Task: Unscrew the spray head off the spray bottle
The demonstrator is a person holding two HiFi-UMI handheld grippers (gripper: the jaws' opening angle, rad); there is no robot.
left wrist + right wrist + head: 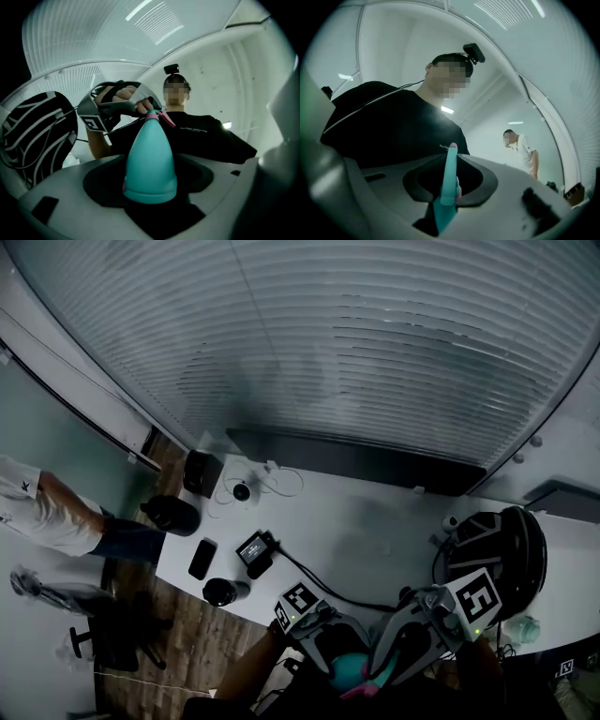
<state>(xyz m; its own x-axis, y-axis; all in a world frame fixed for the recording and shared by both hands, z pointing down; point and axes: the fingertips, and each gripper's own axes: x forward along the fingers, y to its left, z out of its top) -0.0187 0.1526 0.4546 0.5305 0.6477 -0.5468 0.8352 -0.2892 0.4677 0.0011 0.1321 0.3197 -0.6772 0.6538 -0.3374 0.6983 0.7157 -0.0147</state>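
The left gripper (150, 190) clamps the wide base of the teal bottle (150, 154), low at the centre of its own view; the right gripper (449, 199) is closed narrowly on the spray head (450, 171), which stands up thin between its jaws; in the head view both tools crowd the bottom edge, dark and partly cut off, with only a scrap of bottle showing; the joint between head and bottle is too small to read; the desk (375, 521) lies dim beyond.

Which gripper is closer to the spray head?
Right. The right gripper is clamped on the spray head itself; the left gripper grips the wide base of the teal spray bottle, at the far end from it.
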